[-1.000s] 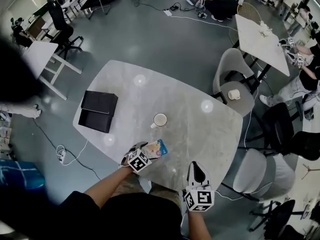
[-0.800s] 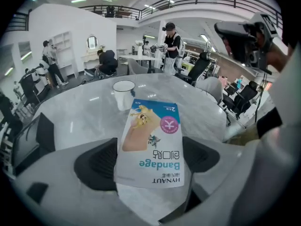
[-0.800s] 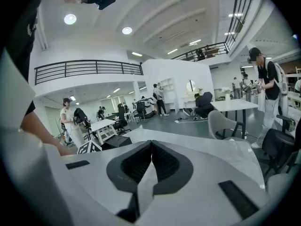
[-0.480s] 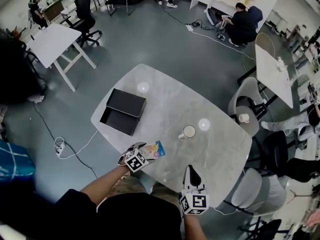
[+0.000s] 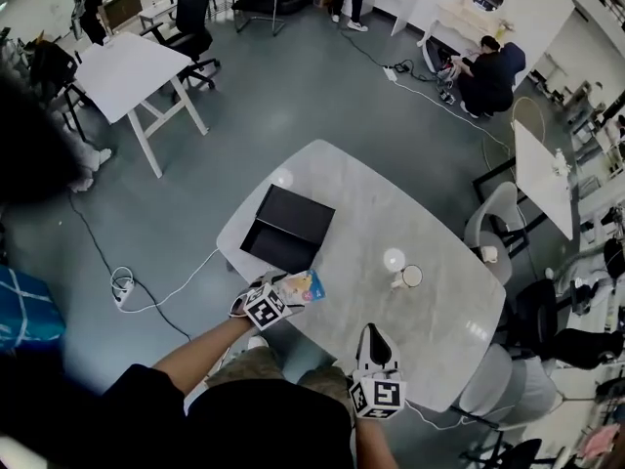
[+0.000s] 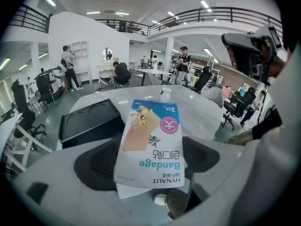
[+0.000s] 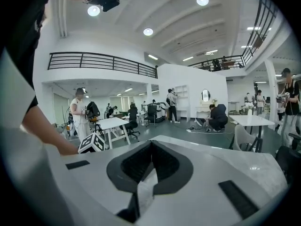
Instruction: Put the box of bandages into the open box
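Note:
My left gripper [image 5: 290,289] is shut on the box of bandages [image 5: 304,286], a flat blue and white pack that juts out past the fingers. In the left gripper view the box of bandages [image 6: 153,142] lies clamped between the dark pads [image 6: 99,161]. The open black box [image 5: 289,229] sits on the table's near left part, just beyond the pack; it shows as a black box [image 6: 88,122] ahead and to the left. My right gripper [image 5: 376,332] hovers at the table's near edge, shut and empty, its pads [image 7: 162,161] pressed together.
A white mug [image 5: 411,277] stands on the marble table [image 5: 371,213] to the right of the black box, also a mug [image 6: 165,92] far ahead. Chairs [image 5: 498,218] and other tables [image 5: 127,66] surround it. A cable [image 5: 146,296] lies on the floor at left.
The black box and table have shifted right and nearer in the head view; the held pack now sits right by the box's near edge. Both grippers keep their hold and pose.

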`<state>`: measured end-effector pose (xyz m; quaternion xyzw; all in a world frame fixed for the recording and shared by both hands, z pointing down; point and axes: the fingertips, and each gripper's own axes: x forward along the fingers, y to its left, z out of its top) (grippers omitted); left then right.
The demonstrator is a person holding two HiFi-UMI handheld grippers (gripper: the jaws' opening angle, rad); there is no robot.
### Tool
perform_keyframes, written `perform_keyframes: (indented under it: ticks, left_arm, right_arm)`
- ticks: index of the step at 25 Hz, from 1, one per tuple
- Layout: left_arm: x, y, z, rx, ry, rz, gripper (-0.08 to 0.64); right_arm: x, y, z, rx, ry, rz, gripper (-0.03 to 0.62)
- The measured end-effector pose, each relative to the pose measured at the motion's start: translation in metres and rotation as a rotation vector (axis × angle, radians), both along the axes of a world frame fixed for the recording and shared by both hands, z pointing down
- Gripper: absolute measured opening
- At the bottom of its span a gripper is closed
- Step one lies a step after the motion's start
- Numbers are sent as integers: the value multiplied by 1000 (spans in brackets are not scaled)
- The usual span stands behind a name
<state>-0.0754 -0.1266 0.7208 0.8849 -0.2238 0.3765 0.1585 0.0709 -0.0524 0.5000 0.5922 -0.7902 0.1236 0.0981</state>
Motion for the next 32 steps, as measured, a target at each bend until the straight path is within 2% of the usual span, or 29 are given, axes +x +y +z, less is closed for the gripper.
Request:
perform_keyframes:
  ticks: [6,12,22,27,32]
  left_arm:
    - [-67,-44,-14,45,-11,-20,447]
    - [-101,-74,-7,58,-27,51,448]
    - [-97,-100,31,5,-92,171,448]
    - [-89,-112,57,-34,-119,226,448]
    - [-82,-111,82,-69,-155,290,448]
  right_arm:
    - [-53,-16,-2,-13,-8,15,12]
    - [-86,-27,0,-37,-11,-9,12]
    - [-88,-78,12,-47,-76,19,12]
    - [-75,-102,15,-40,-39,66,11]
    - [-58,-113,31,-64,-58,103,12]
